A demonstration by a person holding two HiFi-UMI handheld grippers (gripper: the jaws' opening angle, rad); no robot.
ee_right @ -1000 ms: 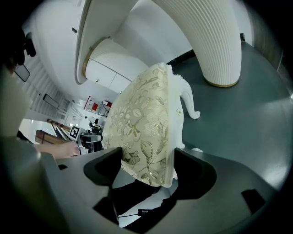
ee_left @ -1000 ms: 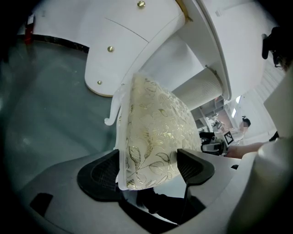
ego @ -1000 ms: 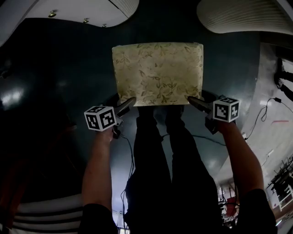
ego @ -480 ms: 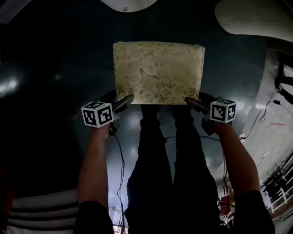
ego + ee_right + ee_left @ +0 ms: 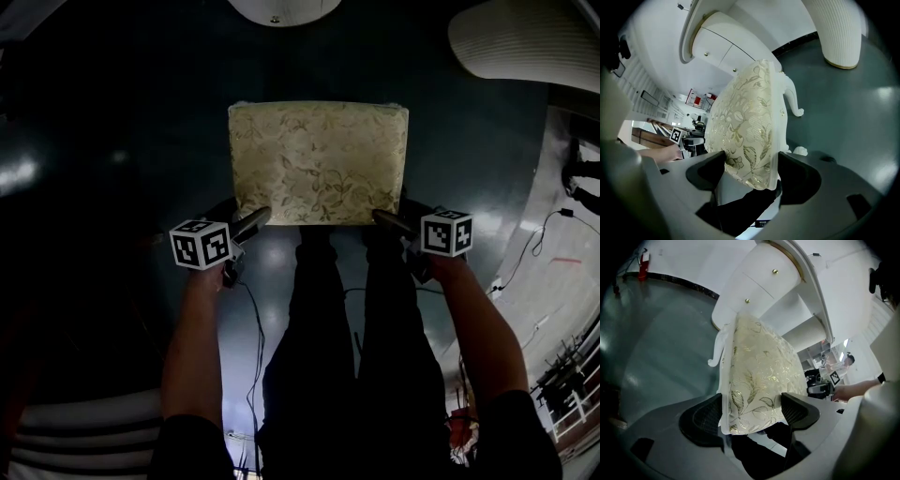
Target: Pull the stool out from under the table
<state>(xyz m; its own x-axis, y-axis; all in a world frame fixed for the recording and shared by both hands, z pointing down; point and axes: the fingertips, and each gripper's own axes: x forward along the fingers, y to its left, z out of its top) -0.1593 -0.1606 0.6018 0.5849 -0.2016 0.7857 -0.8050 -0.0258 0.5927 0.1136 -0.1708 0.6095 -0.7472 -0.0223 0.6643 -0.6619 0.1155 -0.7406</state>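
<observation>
My left gripper (image 5: 255, 221) has its fingers clamped on the near-left corner of the stool (image 5: 319, 159) cushion, 7 o'clock of the seat. The stool stands on the dark floor (image 5: 112, 112) just ahead of my legs, clear of the white table (image 5: 281, 7) edge at its 12 o'clock. My right gripper (image 5: 384, 219) is clamped on the near-right corner, 5 o'clock.

No words, numbers or brands could be read; the left marker cube (image 5: 201, 245) and the right marker cube (image 5: 446, 232) carried only square patterns.
</observation>
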